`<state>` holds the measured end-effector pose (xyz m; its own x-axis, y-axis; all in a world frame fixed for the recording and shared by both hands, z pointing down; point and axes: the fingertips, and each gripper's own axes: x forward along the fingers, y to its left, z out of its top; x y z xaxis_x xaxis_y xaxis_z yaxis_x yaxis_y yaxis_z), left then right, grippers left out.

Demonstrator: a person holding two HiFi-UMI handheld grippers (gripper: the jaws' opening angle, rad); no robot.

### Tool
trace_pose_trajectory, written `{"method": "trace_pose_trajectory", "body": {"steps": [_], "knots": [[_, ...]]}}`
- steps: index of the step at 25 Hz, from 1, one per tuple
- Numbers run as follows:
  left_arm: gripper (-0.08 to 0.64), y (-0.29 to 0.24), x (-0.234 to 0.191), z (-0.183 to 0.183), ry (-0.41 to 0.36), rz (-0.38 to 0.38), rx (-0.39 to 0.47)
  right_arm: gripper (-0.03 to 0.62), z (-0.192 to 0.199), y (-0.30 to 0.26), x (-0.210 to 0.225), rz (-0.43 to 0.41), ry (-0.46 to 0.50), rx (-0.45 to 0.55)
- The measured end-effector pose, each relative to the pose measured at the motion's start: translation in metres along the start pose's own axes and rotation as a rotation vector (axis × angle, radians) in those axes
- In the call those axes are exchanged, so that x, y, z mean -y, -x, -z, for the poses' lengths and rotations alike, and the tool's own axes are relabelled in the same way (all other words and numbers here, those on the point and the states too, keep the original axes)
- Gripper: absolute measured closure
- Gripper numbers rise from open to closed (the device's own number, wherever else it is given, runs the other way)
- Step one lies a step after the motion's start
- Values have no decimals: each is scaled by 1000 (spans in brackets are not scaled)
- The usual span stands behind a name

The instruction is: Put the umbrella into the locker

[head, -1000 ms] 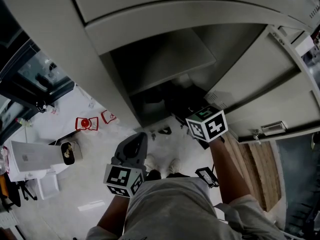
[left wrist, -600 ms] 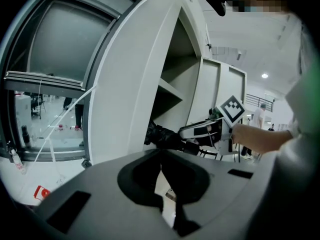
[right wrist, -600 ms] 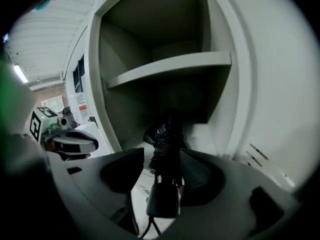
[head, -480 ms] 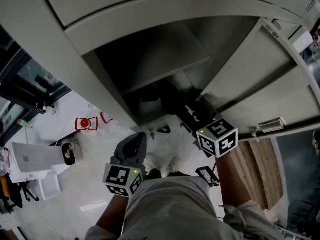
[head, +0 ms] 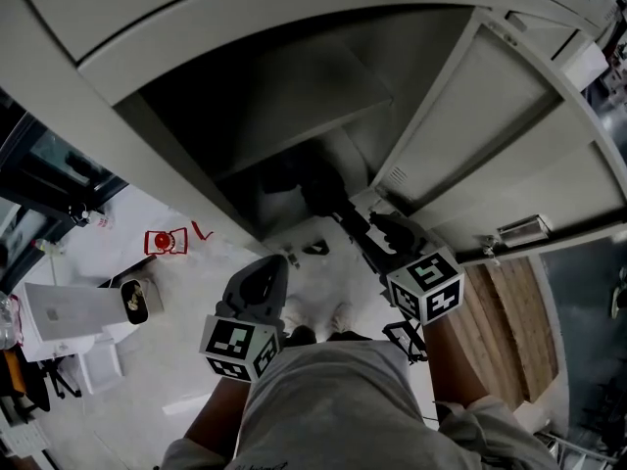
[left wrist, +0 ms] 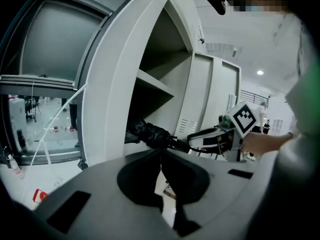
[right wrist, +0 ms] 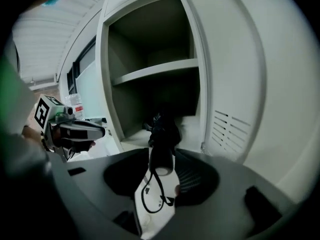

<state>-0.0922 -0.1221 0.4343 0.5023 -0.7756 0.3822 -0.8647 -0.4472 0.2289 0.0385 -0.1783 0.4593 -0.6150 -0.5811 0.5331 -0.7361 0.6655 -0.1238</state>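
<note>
Task part done: umbrella, black and folded, lies centre frame with its canopy end inside the locker, in the lower compartment under the shelf. Its handle and strap project past the front edge, so it remains to be pushed fully in; nothing shows above the shelf, and the door stands open at upper right. Right gripper: jaws have just been closing and look pinched on the handle; left gripper: jaws together, empty, lower left, apart from the locker.
</note>
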Motion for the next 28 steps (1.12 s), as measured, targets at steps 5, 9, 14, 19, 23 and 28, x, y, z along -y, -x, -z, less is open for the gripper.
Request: {"method": "trace_pose_trajectory", "body": {"steps": [5, 9, 14, 19, 23, 28], "knots": [[543, -2, 7, 1, -10, 3, -10, 411, 20, -3, -3, -29, -35, -36], [543, 0, 9, 3, -10, -8, -15, 408, 26, -8, -4, -40, -36, -49], [543, 2, 8, 6, -6, -24, -17, 408, 30, -12, -2, -48, -35, -57], [543, 2, 8, 7, -2, -32, -18, 410, 29, -14, -1, -40, -30, -58], [543, 3, 7, 9, 2, -37, -19, 410, 26, -12, -1, -27, -22, -59], [543, 2, 4, 9, 12, -43, -13, 410, 17, -18, -1, -29, -10, -63]]}}
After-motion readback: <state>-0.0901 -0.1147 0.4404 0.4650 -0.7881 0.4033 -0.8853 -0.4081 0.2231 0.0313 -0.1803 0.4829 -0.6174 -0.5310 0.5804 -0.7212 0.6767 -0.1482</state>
